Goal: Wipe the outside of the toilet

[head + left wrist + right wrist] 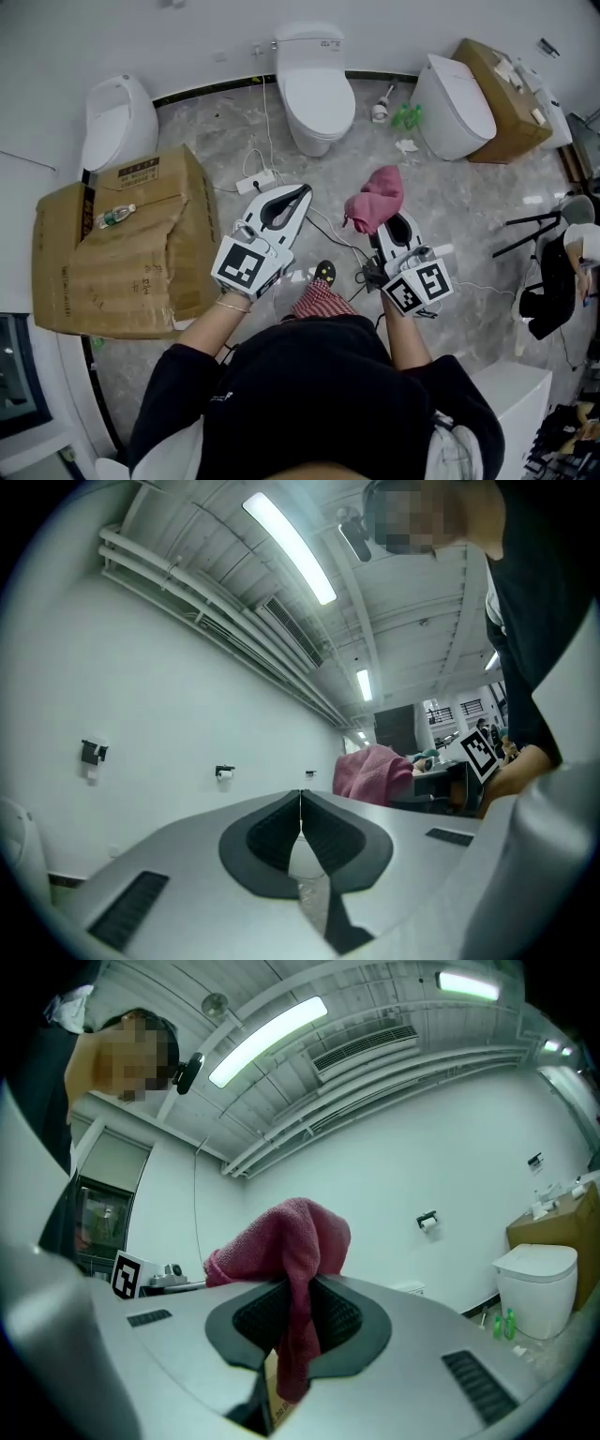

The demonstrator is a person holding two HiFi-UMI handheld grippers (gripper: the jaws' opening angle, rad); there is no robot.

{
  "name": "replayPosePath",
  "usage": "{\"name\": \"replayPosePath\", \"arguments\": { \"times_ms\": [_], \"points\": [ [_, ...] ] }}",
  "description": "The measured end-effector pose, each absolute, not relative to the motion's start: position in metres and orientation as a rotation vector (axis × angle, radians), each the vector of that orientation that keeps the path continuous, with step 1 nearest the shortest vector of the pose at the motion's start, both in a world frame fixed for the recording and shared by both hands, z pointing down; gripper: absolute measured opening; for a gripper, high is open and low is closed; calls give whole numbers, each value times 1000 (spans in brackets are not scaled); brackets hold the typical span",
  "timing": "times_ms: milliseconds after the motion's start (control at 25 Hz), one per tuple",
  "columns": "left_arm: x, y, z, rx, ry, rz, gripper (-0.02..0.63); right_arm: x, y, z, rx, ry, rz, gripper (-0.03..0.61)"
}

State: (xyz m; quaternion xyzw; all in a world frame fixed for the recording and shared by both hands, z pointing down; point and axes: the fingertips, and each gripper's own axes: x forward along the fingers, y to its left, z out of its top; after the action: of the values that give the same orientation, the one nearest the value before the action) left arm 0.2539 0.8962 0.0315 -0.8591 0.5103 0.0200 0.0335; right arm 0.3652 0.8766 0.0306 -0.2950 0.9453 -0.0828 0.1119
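Lower centre of the head view: left gripper (pixel 298 197), jaws pressed together on nothing. Right of it: right gripper (pixel 386 225), jaws pinching a dark pink terry cloth (pixel 377 197) by a fold, its bulk bunched above the tips and a tail hanging between the pads. Cloth likely light, soft, limp; a hold close under the bunch suits wiping. Centre left: cardboard box (pixel 122 253). Top centre, well apart: white toilet (pixel 314 89), lid down; probably rigid, glazed, slick; to be wiped, not gripped.
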Motion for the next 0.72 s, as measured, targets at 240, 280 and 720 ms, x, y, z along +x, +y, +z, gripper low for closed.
{"name": "replayPosePath", "arguments": {
  "times_ms": [240,280,720],
  "points": [
    [268,826,27,-2635,1566,35,11,374,808,31,-815,2789,-245,61],
    [271,815,27,-2636,1569,40,11,376,797,31,-809,2794,-245,61],
    [290,731,26,-2582,1649,-87,11,403,695,50,-732,2734,-376,60]
  ]
}}
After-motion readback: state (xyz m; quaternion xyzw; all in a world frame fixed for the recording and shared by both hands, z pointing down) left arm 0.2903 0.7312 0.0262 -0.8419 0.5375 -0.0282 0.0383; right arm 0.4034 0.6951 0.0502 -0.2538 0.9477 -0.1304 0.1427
